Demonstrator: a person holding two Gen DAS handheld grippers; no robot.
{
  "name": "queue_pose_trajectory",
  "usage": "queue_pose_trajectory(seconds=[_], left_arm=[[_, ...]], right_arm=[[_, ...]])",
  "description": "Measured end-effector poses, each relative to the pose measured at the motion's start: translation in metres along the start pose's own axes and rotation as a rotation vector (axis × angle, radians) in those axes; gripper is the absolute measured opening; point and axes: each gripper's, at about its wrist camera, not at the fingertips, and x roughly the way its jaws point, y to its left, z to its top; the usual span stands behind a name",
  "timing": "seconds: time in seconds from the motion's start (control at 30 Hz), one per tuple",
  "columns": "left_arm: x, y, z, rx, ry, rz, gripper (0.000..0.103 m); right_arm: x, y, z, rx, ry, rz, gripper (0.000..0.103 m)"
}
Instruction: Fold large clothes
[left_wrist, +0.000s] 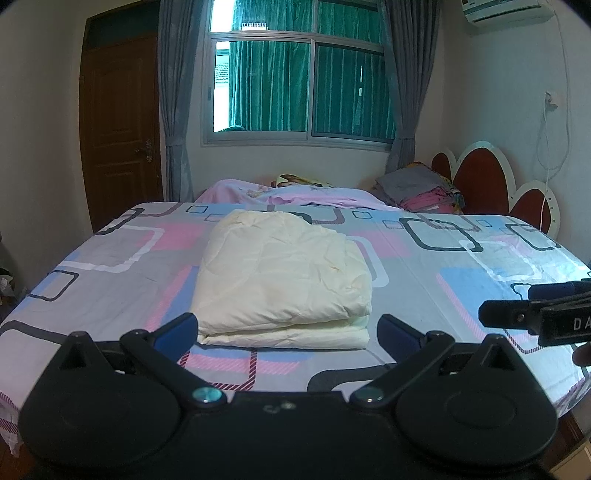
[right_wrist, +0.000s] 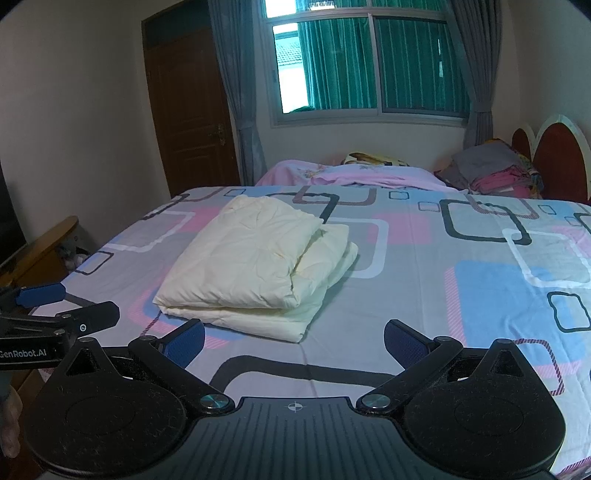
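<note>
You're holding both grippers w/ jaws released, gripping nothing. The cream folded garment (left_wrist: 282, 277) is lying mid-frame on the bed (left_wrist: 461, 280), dead ahead of the left gripper (left_wrist: 288, 332); from the right gripper (right_wrist: 293, 341) it's sitting ahead-left, long axis running away from you.

Left gripper (left_wrist: 288, 332): jaws spread wide, nothing between them. Right gripper (right_wrist: 293, 341): jaws likewise wide apart and empty. Both are level, side by side.
</note>
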Motion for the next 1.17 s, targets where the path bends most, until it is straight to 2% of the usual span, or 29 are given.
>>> queue_pose_trajectory(seconds=[1.17], left_arm=[[0.0004, 0.0011, -0.0012, 0.010, -0.014, -0.005, 0.103]], right_arm=[[0.0005, 0.0010, -0.0004, -0.011, 0.003, -0.005, 0.102]])
